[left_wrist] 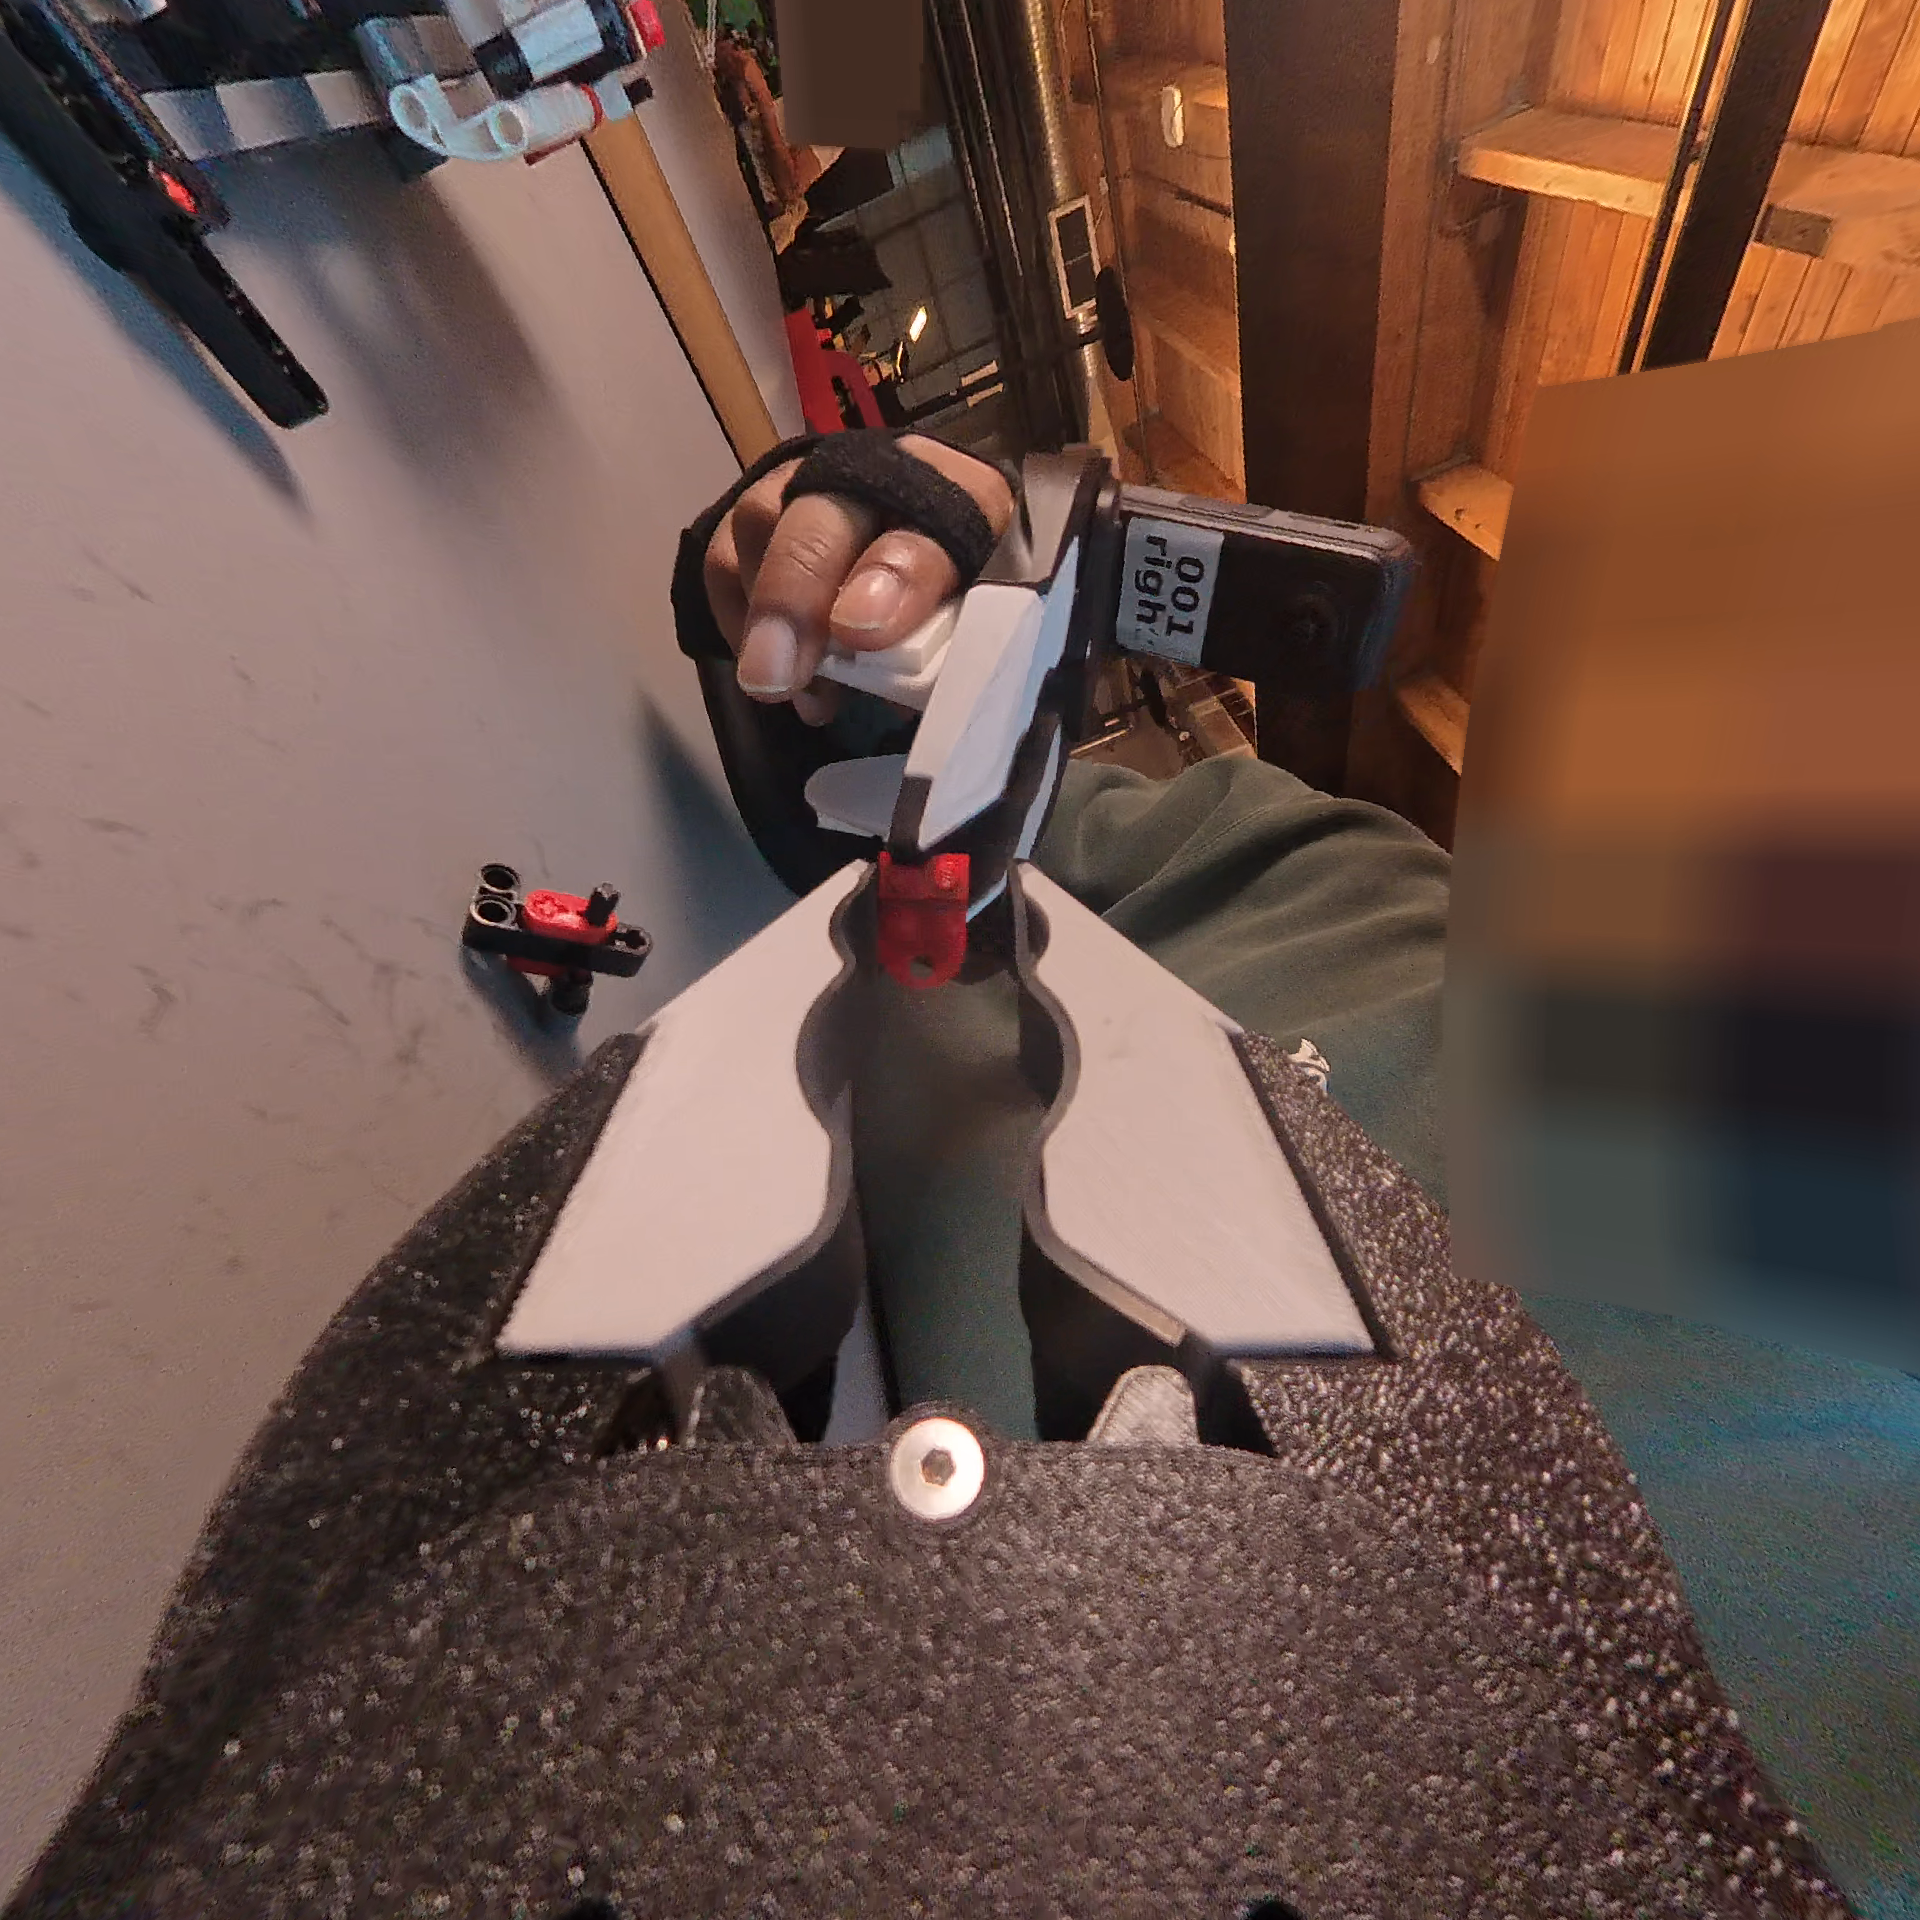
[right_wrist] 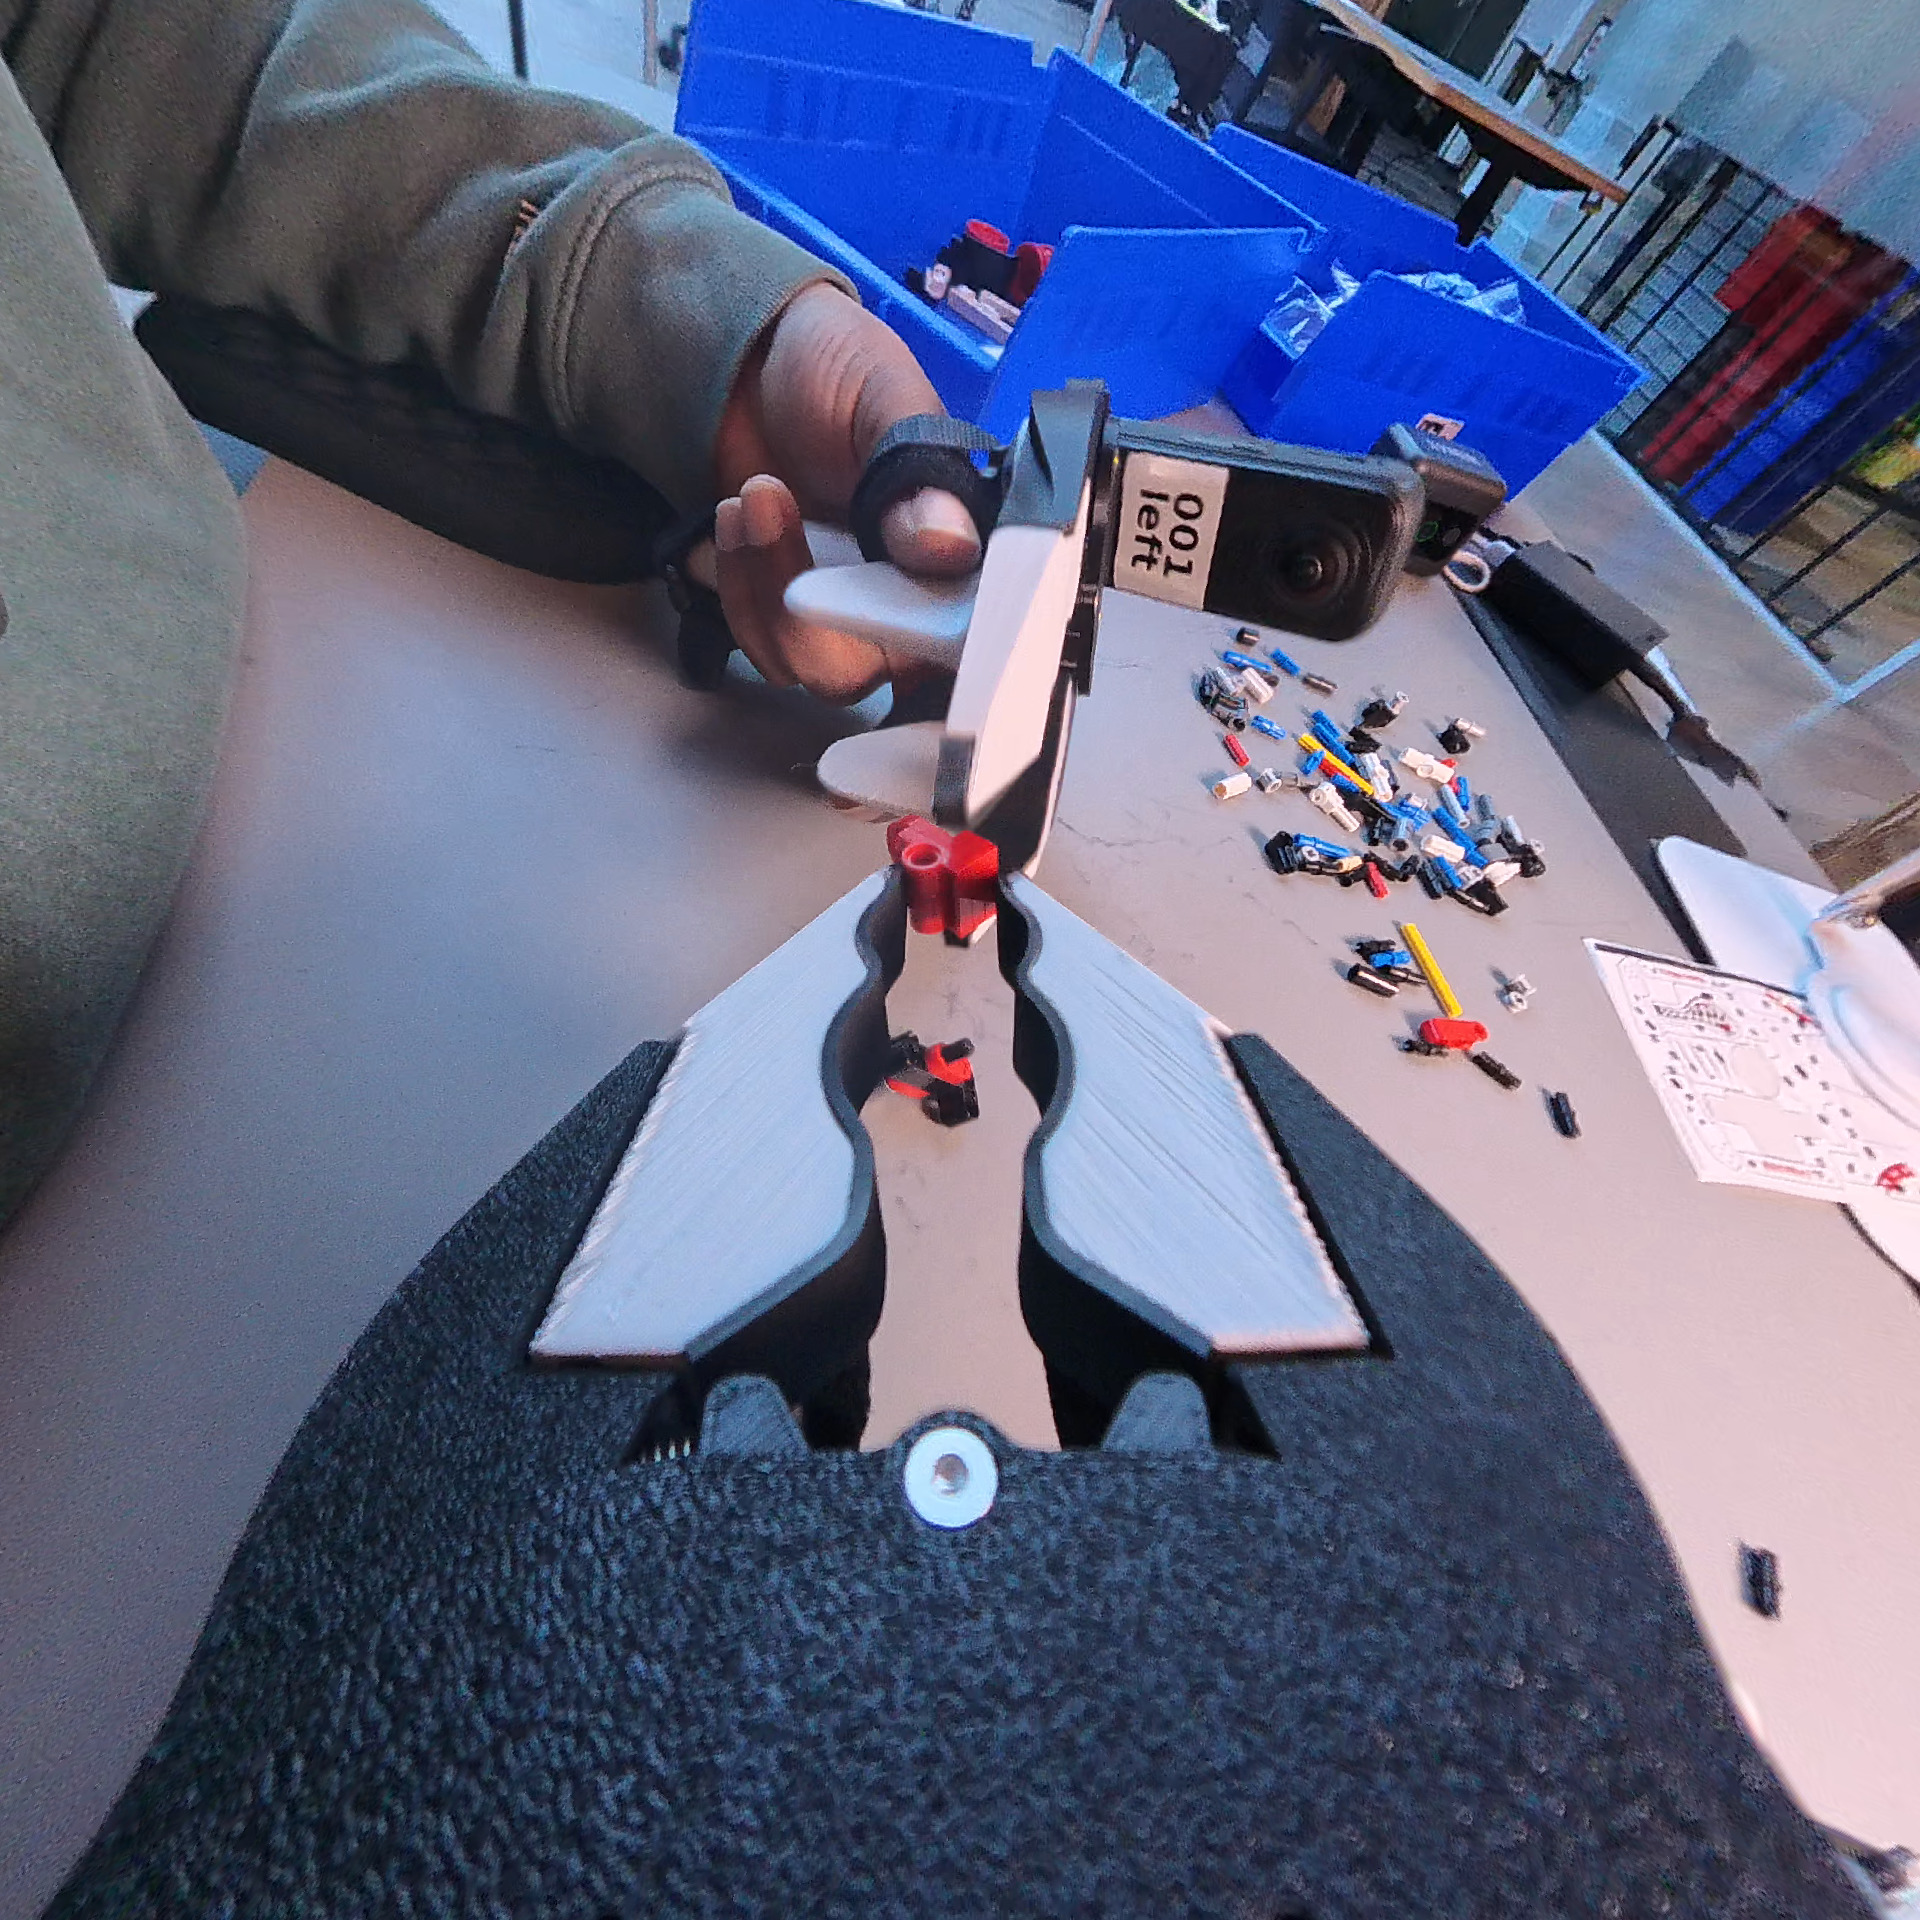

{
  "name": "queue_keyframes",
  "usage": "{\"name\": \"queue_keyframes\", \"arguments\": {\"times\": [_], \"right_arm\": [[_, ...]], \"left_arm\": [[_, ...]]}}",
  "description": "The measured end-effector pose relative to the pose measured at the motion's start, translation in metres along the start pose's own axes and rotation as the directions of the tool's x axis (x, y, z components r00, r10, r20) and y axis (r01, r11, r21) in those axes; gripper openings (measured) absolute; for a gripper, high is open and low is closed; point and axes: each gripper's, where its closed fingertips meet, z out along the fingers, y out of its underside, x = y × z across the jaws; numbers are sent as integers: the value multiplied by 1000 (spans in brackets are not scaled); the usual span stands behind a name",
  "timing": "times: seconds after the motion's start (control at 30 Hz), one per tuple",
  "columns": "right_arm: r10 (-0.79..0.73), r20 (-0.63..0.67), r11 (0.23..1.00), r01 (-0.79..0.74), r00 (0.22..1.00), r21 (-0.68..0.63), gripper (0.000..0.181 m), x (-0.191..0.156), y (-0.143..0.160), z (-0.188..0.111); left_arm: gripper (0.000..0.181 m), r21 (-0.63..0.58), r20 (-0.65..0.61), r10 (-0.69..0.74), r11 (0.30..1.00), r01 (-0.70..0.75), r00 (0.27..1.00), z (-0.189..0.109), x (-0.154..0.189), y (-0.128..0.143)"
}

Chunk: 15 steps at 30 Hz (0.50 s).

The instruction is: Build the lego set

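Two claws meet tip to tip: our right claw (right_wrist: 943, 883) and left claw (left_wrist: 940, 883) both pinch one red Lego connector (right_wrist: 943, 868) above the table (right_wrist: 1195, 1195), the loose Lego pile (right_wrist: 1382, 790) at two o'clock.

R claw (right_wrist: 943, 883) & L claw (right_wrist: 961, 805) both pinch red lego piece (right_wrist: 940, 871) above table (right_wrist: 520, 831).

left wrist: faces right claw (left_wrist: 920, 847), close | right wrist: opposite | shared: table (right_wrist: 1195, 935)

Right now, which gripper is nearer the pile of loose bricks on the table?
Left, probably. The left gripper hangs beside the pile; the right gripper, pinching a red piece, sits farther back.
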Motion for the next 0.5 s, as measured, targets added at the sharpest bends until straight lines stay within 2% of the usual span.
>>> {"name": "queue_keyframes", "arguments": {"times": [0.07, 0.17, 0.33, 0.5], "right_arm": [[66, 12, 997, -66, 998, 32, 16, 4, 0, -4], [148, 70, 987, -152, 986, 54, 16, 5, 2, -5], [188, 158, 981, -194, 969, 25, 17, 6, 5, 7], [283, 216, 959, -283, 935, -31, 17, 10, 13, 16]], "left_arm": [[29, 30, 8, 36, 999, -36, 999, -7, 3, -6], [27, -9, 138, 169, 985, -170, 976, -16, -2, -5], [15, -127, 281, 319, 947, -294, 905, -14, -11, 5], [9, -209, 410, 453, 892, -402, 792, -23, -21, 4]]}}
